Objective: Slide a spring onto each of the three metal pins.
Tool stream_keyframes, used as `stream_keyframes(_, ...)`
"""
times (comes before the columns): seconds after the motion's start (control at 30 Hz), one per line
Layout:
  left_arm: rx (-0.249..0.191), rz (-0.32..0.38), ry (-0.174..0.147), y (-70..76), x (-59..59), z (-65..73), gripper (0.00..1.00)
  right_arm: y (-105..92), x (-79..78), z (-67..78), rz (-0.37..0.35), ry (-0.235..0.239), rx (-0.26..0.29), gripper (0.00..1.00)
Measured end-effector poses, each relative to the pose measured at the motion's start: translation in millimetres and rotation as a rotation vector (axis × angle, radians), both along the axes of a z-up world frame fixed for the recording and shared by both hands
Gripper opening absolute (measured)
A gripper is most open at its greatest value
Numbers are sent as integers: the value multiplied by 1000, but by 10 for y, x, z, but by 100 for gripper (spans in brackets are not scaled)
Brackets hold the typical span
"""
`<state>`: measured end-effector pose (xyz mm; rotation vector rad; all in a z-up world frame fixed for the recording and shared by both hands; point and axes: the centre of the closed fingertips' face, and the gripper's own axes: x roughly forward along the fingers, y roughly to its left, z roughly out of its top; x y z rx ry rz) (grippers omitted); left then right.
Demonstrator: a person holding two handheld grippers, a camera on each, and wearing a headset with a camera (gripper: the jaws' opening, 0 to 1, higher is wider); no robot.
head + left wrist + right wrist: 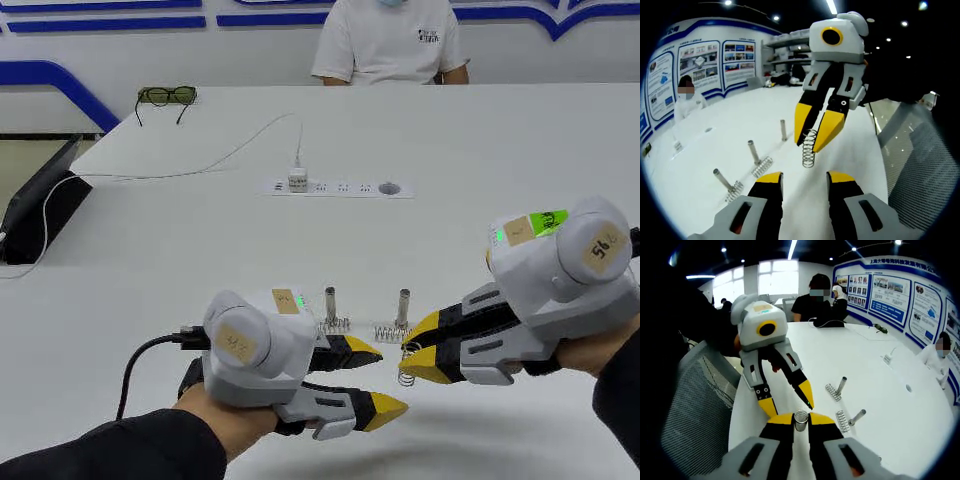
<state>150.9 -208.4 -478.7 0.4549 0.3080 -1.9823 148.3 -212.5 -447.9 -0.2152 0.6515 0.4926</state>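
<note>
The jaws of my right gripper are gripping a spring, which is hanging just above the desk near my edge. My left gripper is hovering just beside it, jaws open and empty. Just beyond, pins are standing upright, and two loose springs are lying against the bases of two of them.

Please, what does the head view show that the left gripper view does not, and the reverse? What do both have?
Head view adds: the white housing of the left gripper and its black cable.
Left gripper view adds: a third pin with no spring beside it, and a mesh chair back.
Both share: the right gripper shut on a spring, and two pins, each with a loose spring at its base.
</note>
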Motion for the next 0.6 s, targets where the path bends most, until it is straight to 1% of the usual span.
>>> stream_keyframes(0.1, -11, 23, 4, 23, 67, 32, 38, -78, -36, 22, -17, -1, -7, 12)
stream_keyframes(0.23, -19, 49, 4, 96, 159, 59, 44, -226, -97, 59, -55, -4, -14, 12)
stream_keyframes(0.37, -16, 72, -20, 178, 253, 57, 48, -366, -153, 93, -94, -9, -19, 12)
stream_keyframes(0.47, -23, 100, -19, 243, 329, 84, 50, -477, -197, 136, -124, -17, -27, 12)
stream_keyframes(0.57, -35, 134, 0, 272, 385, 104, 51, -551, -230, 171, -145, -25, -32, 12)
stream_keyframes(0.6, -37, 141, 0, 279, 399, 103, 52, -575, -240, 175, -151, -25, -35, 12)
